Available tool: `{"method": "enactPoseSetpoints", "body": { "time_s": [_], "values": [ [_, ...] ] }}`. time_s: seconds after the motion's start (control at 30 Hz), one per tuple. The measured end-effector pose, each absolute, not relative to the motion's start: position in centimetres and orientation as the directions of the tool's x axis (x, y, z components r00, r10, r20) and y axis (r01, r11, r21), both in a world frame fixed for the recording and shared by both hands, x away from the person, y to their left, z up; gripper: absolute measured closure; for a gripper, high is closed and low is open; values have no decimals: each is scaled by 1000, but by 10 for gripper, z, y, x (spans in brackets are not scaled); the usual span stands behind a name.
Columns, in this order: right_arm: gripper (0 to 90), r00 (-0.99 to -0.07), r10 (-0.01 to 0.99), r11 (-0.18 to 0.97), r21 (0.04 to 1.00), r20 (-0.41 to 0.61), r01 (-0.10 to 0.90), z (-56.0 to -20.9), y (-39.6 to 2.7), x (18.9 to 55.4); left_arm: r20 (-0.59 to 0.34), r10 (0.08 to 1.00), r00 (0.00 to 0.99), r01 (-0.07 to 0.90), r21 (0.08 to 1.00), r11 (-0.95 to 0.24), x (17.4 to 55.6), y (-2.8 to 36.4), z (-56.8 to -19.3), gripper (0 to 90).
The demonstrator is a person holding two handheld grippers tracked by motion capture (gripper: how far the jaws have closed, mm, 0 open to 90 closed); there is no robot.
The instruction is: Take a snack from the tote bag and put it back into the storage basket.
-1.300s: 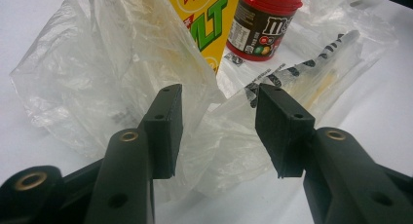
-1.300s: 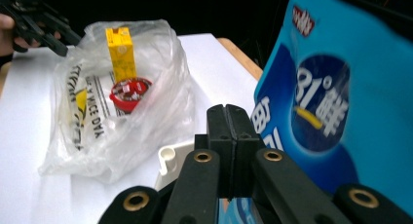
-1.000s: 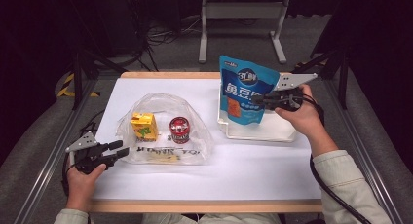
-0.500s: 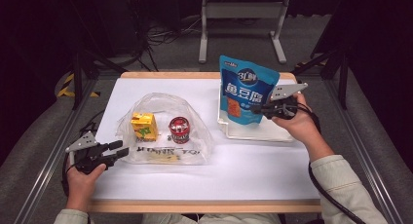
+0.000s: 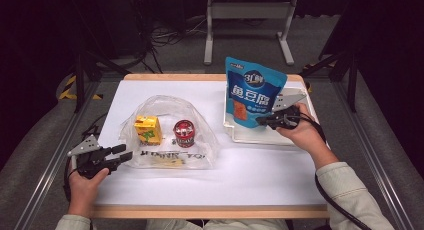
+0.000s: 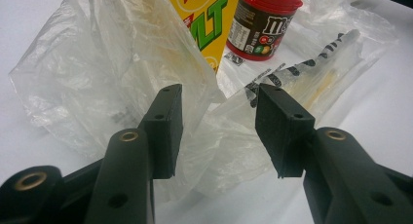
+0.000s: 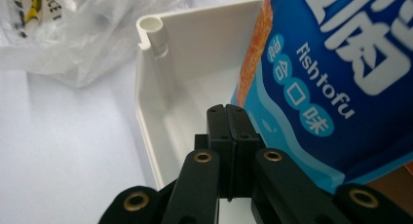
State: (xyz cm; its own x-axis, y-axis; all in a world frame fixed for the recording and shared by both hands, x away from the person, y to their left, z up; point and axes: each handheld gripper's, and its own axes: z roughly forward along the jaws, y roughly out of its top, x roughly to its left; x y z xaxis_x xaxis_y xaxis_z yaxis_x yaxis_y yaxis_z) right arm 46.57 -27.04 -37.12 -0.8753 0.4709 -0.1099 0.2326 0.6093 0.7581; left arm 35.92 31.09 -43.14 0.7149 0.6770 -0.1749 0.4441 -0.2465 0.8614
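Observation:
A blue fish tofu pouch [image 5: 252, 90] [image 7: 331, 63] stands upright in a white tray [image 5: 260, 137] [image 7: 151, 112] at the right. My right gripper [image 5: 260, 121] [image 7: 226, 109] lies low against the pouch's near face and points left. Its pads meet, and I see nothing between them. A clear plastic bag [image 5: 165, 107] [image 6: 97, 63] at the left holds a yellow carton [image 5: 147, 130] [image 6: 204, 19] and a red-lidded jar [image 5: 184, 133] [image 6: 265, 22]. My left gripper [image 5: 125, 153] [image 6: 219, 121] is open at the bag's near left edge, with loose plastic in the gap and unpressed.
The white tabletop [image 5: 260, 170] has a wooden rim [image 5: 200, 210] at its near edge. A grey metal stand [image 5: 247, 10] and cables sit on the floor behind the table. Rails run along both sides.
My right gripper has sunk along the pouch's face toward the tray, still shut. The pouch, the bag and my left gripper have stayed put.

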Motion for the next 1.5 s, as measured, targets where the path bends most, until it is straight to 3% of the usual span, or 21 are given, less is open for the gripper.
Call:
{"method": "enactPoseSetpoints", "body": {
  "time_s": [0.93, 1.5],
  "values": [
    [900, -775, 605, 666, 652, -185, 364, -399, -273, 483, -176, 676, 715, 443, 863, -244, 359, 311, -432, 535],
    [900, -723, 666, 638, 642, -184, 425, -407, -274, 492, -174, 676, 716, 443, 862, -248, 359, 311, -431, 535]
  ]
}}
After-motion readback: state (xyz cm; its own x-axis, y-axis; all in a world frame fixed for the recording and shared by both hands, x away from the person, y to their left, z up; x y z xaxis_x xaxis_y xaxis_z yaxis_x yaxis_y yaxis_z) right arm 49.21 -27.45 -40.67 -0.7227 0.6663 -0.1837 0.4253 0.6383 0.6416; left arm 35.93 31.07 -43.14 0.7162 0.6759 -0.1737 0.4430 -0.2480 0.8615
